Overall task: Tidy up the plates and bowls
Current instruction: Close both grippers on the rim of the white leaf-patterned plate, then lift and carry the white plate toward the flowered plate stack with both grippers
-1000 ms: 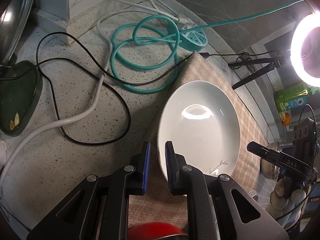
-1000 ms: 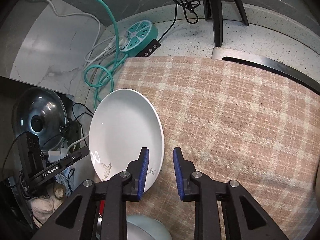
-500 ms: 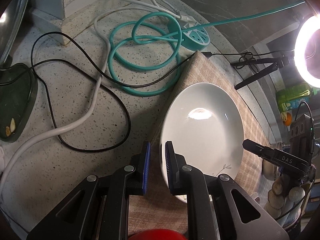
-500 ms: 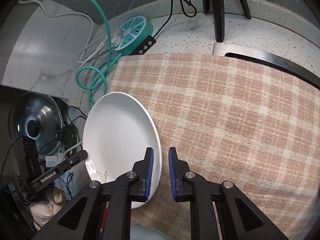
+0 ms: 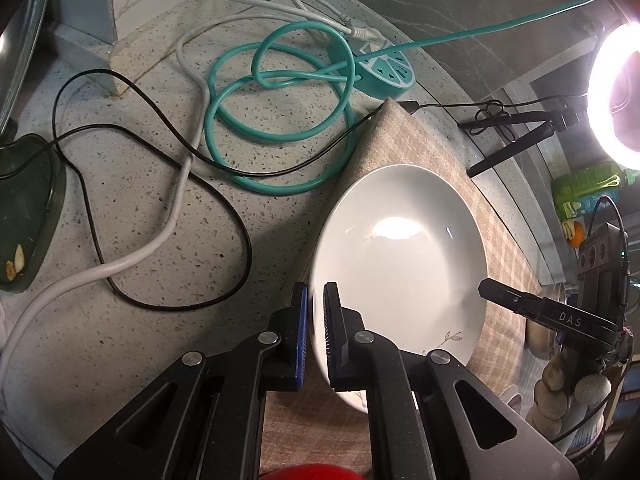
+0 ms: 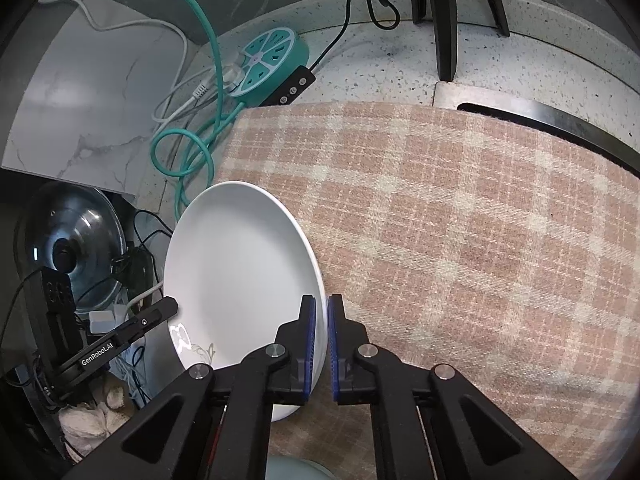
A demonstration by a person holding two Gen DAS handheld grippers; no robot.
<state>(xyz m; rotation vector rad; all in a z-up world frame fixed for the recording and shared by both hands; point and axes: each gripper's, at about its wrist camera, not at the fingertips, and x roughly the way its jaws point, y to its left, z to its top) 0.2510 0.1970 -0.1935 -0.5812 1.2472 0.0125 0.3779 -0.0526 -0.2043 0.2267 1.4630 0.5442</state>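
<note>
Both grippers have just been closing on the white plate (image 5: 400,256), which sits with its far part on the checked cloth (image 6: 460,240) over the counter (image 5: 140,208). Now the left gripper (image 5: 316,332) is clamped on the plate's left rim and the right gripper (image 6: 320,344) on the opposite rim. Glazed ceramic like this is probably stiff, fairly heavy, slick and breakable; thin rim grips on two sides look sensible, provided both hands lift together and level.

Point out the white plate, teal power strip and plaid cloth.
white plate (image 5: 400,264): left wrist view, inner well.
teal power strip (image 6: 272,62): right wrist view, top face.
plaid cloth (image 6: 460,240): right wrist view, bare middle.
</note>
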